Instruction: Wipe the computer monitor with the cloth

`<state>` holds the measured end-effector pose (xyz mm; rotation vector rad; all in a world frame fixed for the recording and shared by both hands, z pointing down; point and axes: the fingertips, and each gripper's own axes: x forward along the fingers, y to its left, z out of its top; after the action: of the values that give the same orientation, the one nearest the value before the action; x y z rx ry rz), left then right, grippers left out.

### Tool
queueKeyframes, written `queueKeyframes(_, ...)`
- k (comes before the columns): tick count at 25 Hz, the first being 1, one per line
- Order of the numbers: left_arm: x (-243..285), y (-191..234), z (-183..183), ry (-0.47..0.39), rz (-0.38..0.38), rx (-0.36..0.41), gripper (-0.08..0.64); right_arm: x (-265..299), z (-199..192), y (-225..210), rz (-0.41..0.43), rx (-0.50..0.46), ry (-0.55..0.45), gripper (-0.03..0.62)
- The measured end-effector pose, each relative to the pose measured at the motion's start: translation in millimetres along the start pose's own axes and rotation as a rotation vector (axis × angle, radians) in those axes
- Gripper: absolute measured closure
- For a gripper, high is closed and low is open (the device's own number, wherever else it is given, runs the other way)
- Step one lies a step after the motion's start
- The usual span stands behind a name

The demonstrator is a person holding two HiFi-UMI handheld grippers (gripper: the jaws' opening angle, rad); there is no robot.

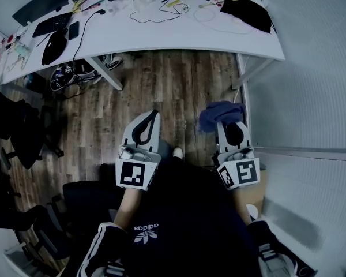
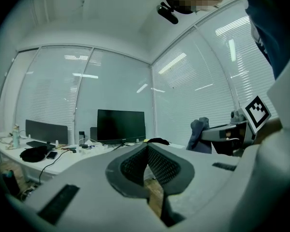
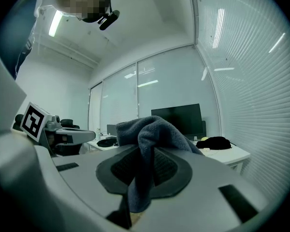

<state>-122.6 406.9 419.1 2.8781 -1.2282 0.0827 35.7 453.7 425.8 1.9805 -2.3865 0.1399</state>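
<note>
Monitor point(image 2: 121, 125) sits far across the worktop point(image 1: 179, 36), straight ahead. My right tool point(image 1: 233, 126) clamps the cloth point(image 3: 150, 129); left tool point(image 2: 147, 148) closed, empty.

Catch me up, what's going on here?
A person stands back from the white desk with a gripper in each hand. The right gripper is clamped on a blue cloth, which bunches above its jaws. The left gripper has its jaws together with nothing between them. The dark monitor sits on the desk ahead, across a stretch of wood floor. The cloth is not on the screen, so wiping has not started.
</note>
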Motion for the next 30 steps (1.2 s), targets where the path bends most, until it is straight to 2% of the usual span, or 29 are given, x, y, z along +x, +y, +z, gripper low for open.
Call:
queueKeyframes(8, 25, 15, 0, 0.023, 0.025, 0.003, 0.555, 21, -4, -20, -0.007, 0.012, 0.011, 0.545)
queueKeyframes(14, 61, 43, -5, 0.029, 0.012, -0.008, 0.555, 60, -4, -34, -0.028, 0.031, 0.008, 0.545)
queueKeyframes(30, 194, 187, 23, -0.016, -0.079, 0.025, 0.555, 251, 35, -51, -0.101, -0.006, -0.023, 0.543)
